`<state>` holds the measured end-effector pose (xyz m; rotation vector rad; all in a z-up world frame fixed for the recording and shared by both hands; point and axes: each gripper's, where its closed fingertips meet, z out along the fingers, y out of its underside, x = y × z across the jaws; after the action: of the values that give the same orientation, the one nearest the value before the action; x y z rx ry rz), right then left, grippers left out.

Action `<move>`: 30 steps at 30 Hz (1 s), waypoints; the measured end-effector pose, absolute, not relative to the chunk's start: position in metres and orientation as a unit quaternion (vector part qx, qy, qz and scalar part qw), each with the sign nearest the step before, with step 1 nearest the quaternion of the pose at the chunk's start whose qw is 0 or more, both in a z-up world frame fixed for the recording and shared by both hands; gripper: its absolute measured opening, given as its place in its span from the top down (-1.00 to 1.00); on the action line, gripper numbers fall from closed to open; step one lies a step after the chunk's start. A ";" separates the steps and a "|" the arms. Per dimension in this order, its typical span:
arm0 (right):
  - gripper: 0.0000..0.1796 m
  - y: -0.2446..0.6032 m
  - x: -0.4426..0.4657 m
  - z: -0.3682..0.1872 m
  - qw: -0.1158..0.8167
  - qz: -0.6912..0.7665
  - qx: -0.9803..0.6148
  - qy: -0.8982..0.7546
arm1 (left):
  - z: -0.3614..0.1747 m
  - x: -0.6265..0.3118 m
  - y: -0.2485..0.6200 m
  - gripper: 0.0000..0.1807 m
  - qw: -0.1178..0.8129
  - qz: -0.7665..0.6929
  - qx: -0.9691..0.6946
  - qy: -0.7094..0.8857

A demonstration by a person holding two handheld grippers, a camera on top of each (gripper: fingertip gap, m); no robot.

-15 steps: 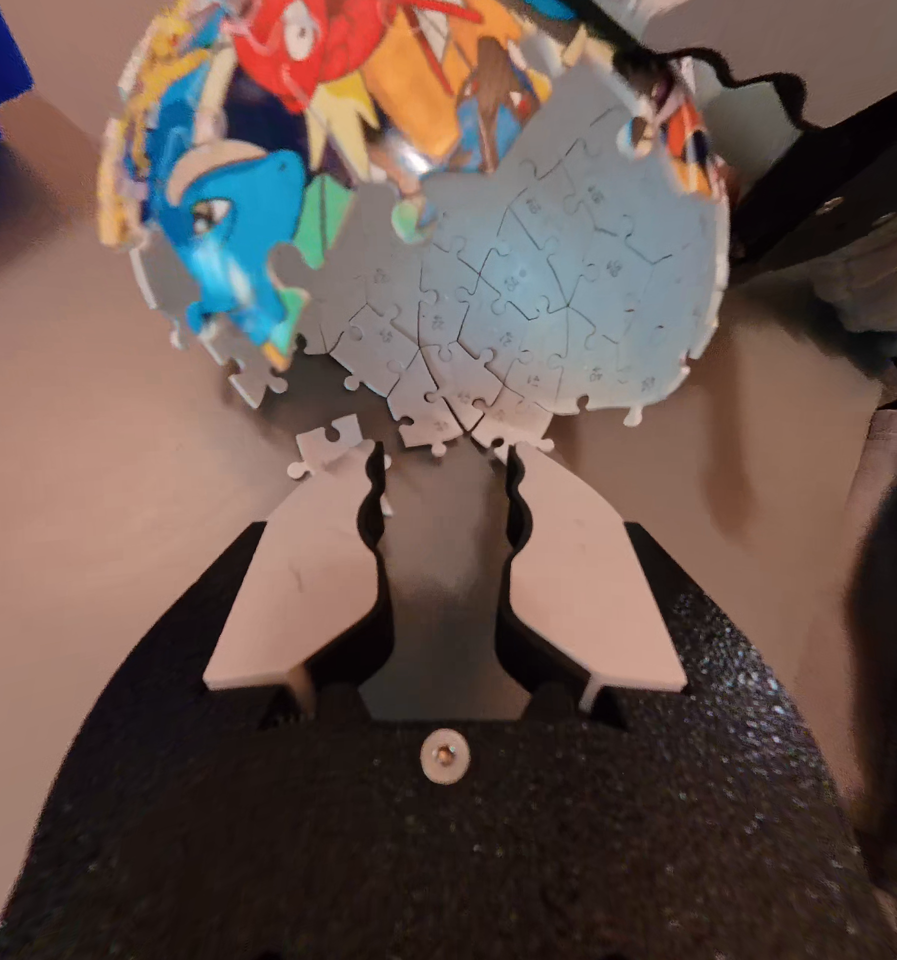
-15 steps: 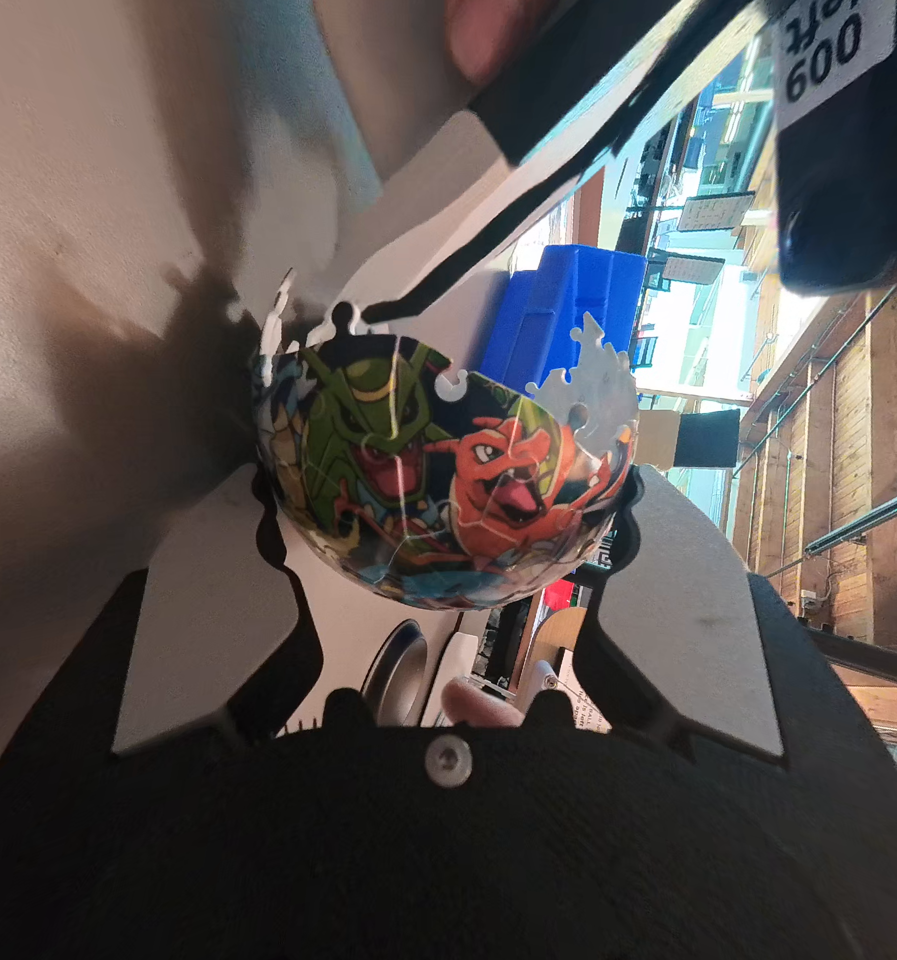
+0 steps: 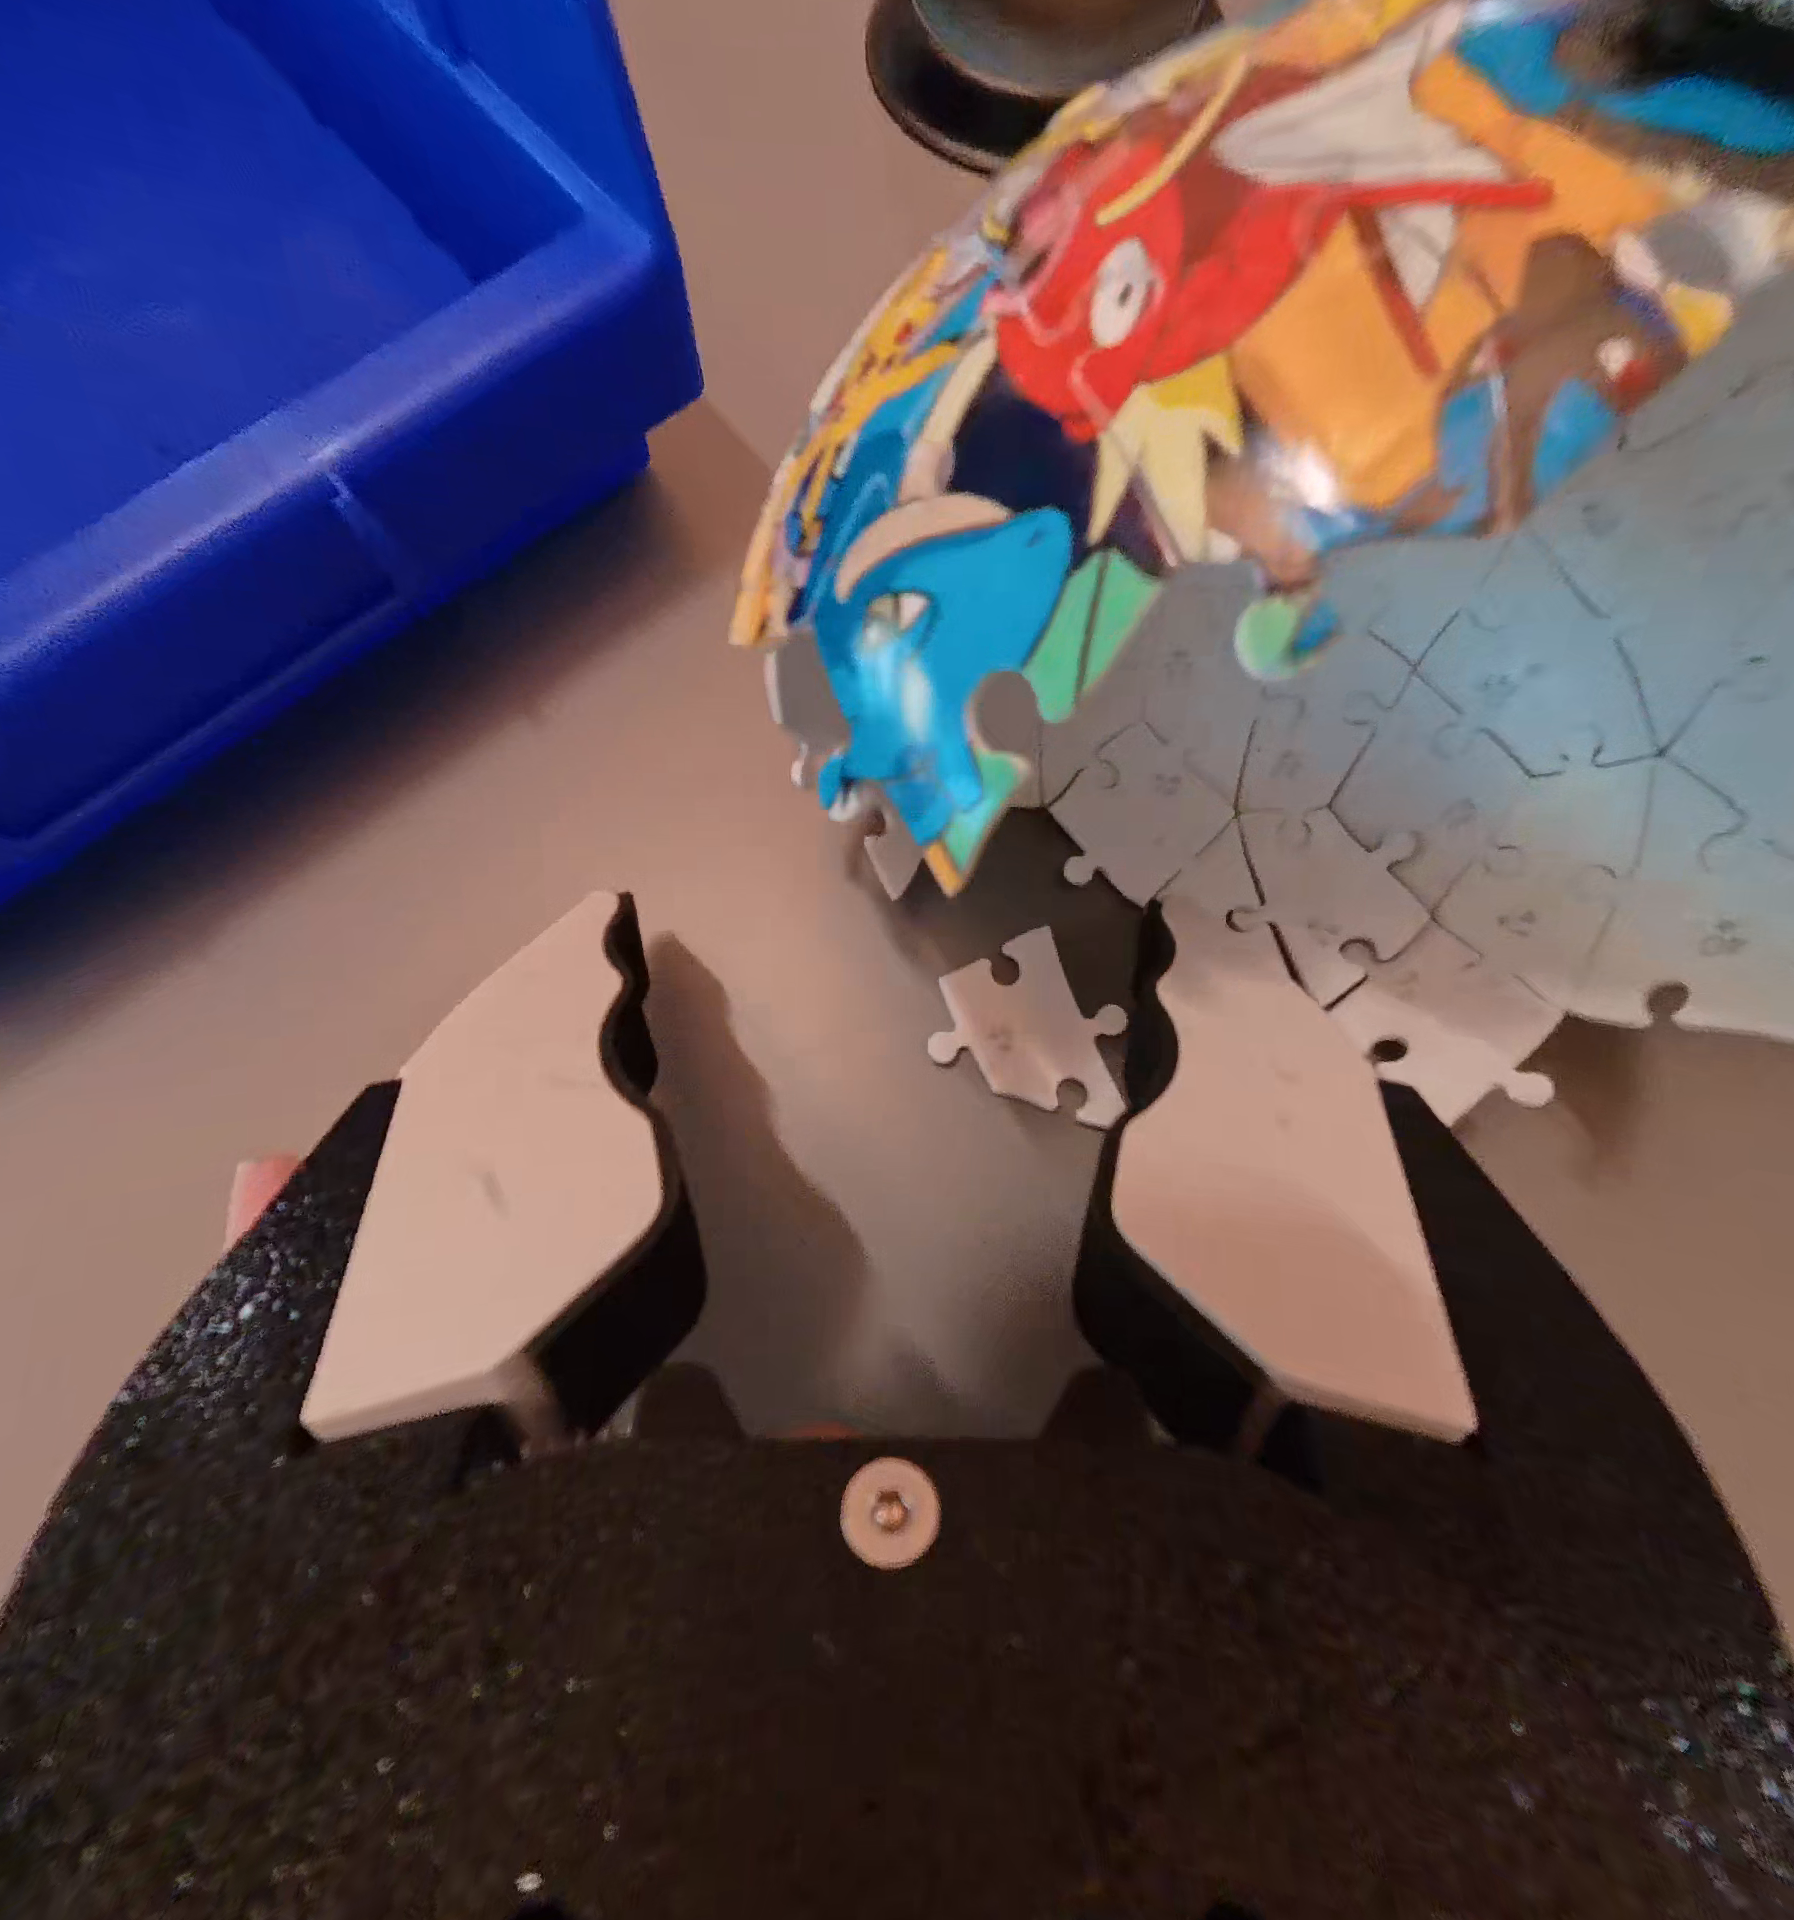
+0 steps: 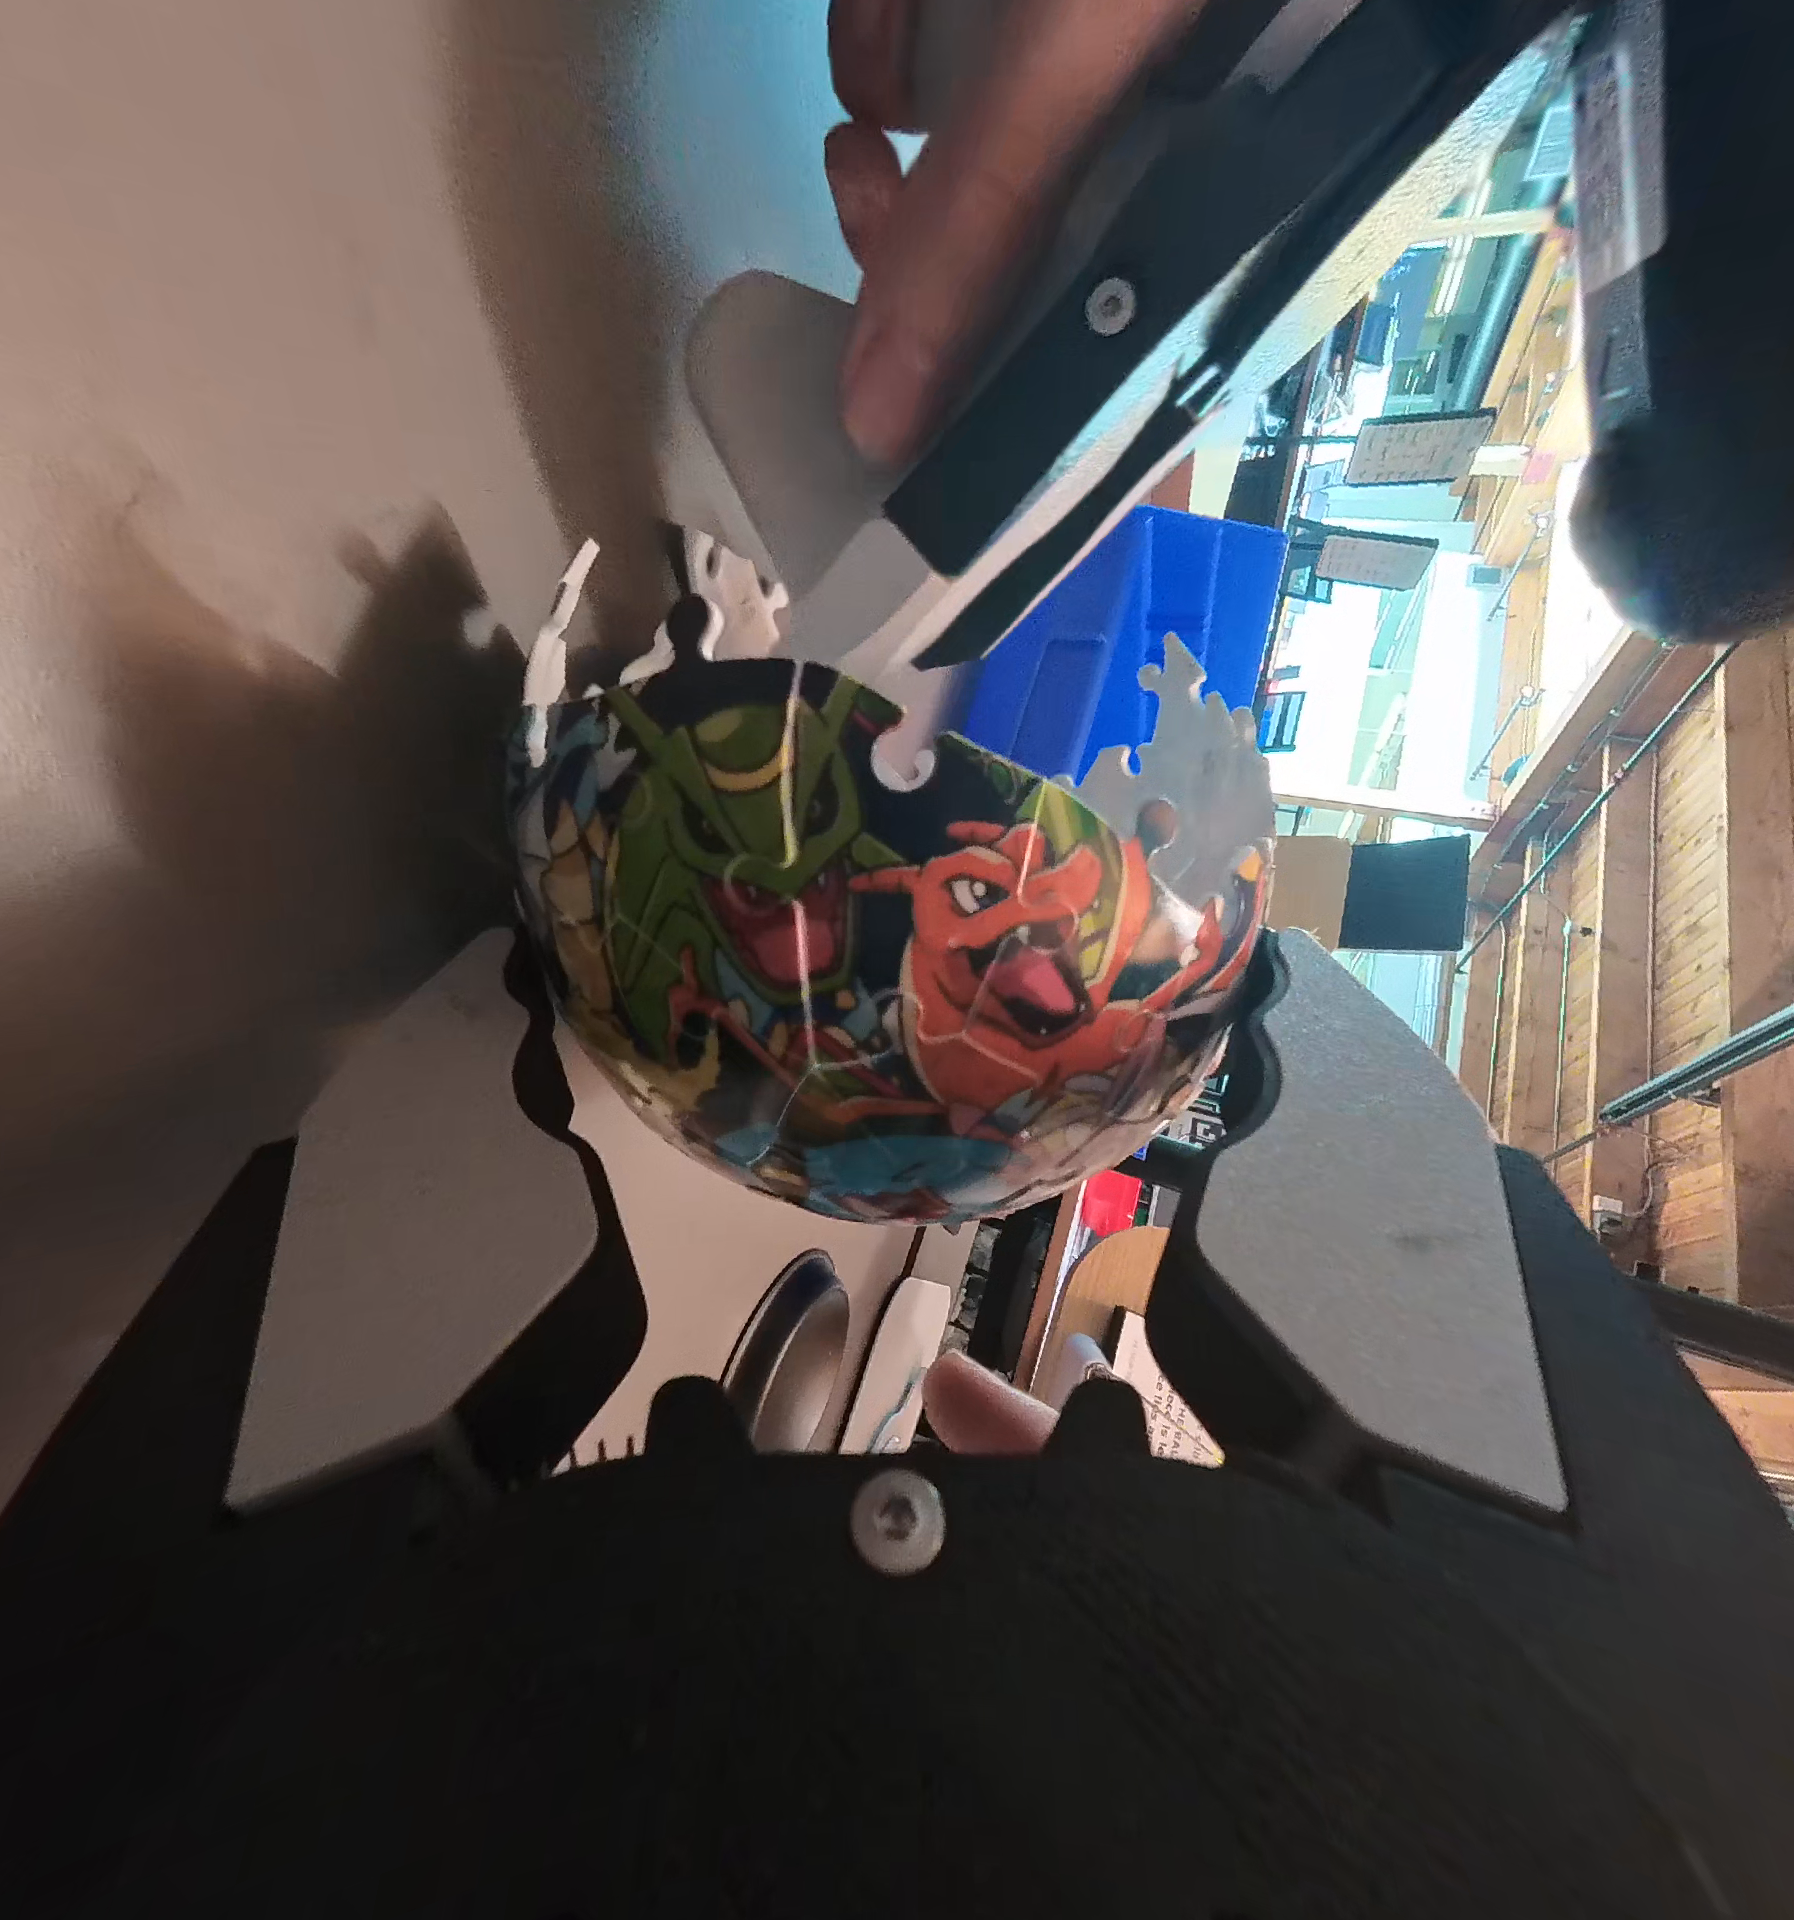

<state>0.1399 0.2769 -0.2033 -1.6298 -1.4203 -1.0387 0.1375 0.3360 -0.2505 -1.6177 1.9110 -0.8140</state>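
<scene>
Right gripper (image 4: pixel 888 997) clamps puzzle-ball shell (image 4: pixel 872 956); left gripper (image 3: pixel 888 997) spread wide, loose grey piece (image 3: pixel 1028 1029) btwn fingertips, on table (image 3: pixel 197 1091).

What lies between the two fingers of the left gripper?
In the left wrist view, bare tan table and, by the left gripper's right finger, one loose grey puzzle piece.

Bare table (image 3: pixel 249 1091) lies open ahead-left of the spread left gripper (image 3: pixel 888 997); blue bin (image 3: pixel 249 416) walls the far left, puzzle ball (image 3: pixel 1392 623) crowds the right, 1 loose piece (image 3: pixel 1028 1029) beside its finger.
</scene>
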 end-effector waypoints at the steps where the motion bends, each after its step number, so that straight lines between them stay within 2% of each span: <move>1: -0.38 0.277 0.140 -0.203 0.363 -0.404 -0.634 -0.551 | -0.253 0.137 0.336 0.02 0.252 -0.290 -0.594 0.707; 17: -0.38 0.279 0.138 -0.205 0.345 -0.406 -0.630 -0.565 | -0.260 0.140 0.324 0.07 0.223 -0.296 -0.602 0.707; 28: -0.38 0.282 0.138 -0.204 0.345 -0.389 -0.639 -0.567 | -0.261 0.153 0.326 0.04 0.245 -0.282 -0.643 0.669; 30: -0.38 0.282 0.139 -0.204 0.353 -0.384 -0.651 -0.552 | -0.261 0.154 0.323 0.09 0.249 -0.279 -0.639 0.672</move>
<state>0.1393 0.2823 -0.2042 -1.6843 -1.4270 -0.9924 0.1542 0.3232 -0.2613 -1.7410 1.8310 -0.7615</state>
